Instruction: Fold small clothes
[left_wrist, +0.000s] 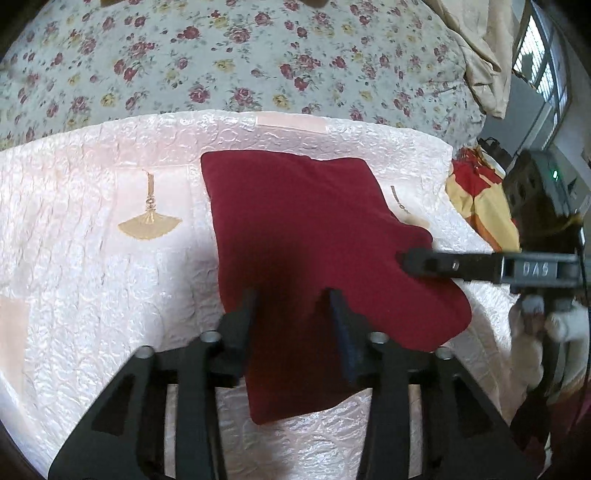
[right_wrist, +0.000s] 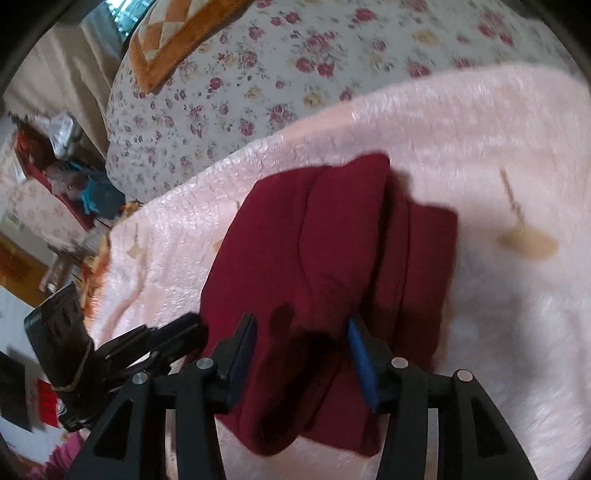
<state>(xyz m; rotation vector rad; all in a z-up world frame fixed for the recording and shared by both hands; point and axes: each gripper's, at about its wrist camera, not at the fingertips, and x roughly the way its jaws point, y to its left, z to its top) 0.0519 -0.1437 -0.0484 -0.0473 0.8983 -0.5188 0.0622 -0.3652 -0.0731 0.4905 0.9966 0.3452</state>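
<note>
A dark red garment (left_wrist: 306, 229) lies folded into a rough rectangle on a pale pink quilted cover (left_wrist: 92, 277). My left gripper (left_wrist: 292, 299) hovers over the garment's near part. It is open, and the red cloth shows flat in the gap, untouched by the pads. My right gripper (left_wrist: 406, 261) reaches in side-on from the right, its tip over the garment's right edge. In the right wrist view the right gripper (right_wrist: 302, 326) stands open above the layered folds of the garment (right_wrist: 332, 236). The left gripper (right_wrist: 190, 328) sits at the lower left, beside the garment's edge.
A floral quilt (left_wrist: 221, 55) rises behind the pink cover, which has a gold fan motif (left_wrist: 149, 225) sewn on it. A yellow and red cloth (left_wrist: 476, 195) lies past the cover's right edge. A hand in white (left_wrist: 535, 332) holds the right gripper. Clutter (right_wrist: 74, 184) lies beside the bed.
</note>
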